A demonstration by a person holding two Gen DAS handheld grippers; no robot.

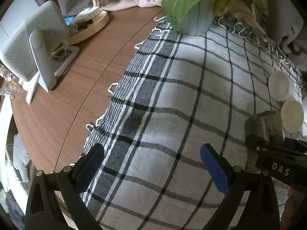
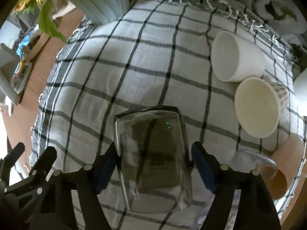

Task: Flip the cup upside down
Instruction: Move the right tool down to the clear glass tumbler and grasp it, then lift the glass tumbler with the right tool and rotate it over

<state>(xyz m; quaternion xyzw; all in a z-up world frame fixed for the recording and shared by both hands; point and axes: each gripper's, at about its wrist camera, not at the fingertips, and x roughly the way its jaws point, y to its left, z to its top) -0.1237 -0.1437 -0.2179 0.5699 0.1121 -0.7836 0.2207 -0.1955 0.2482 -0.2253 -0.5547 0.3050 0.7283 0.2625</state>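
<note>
A dark clear glass cup (image 2: 153, 159) sits between the blue pads of my right gripper (image 2: 155, 168), which is shut on its sides. The cup's thick base points away from the camera, over the checked cloth (image 2: 134, 72). In the left wrist view the same cup (image 1: 264, 126) shows at the right edge, held by the right gripper (image 1: 276, 153). My left gripper (image 1: 153, 168) is open and empty over the cloth (image 1: 172, 95), left of the cup.
Two white paper cups (image 2: 236, 57) (image 2: 257, 107) lie on their sides at the right. A clear plastic cup (image 2: 253, 159) and a brown paper cup (image 2: 278, 182) lie nearer. A ribbed blue flower pot (image 1: 195, 17) stands at the back. A grey stand (image 1: 32, 46) and wooden tray (image 1: 90, 26) sit on the wood table (image 1: 80, 80).
</note>
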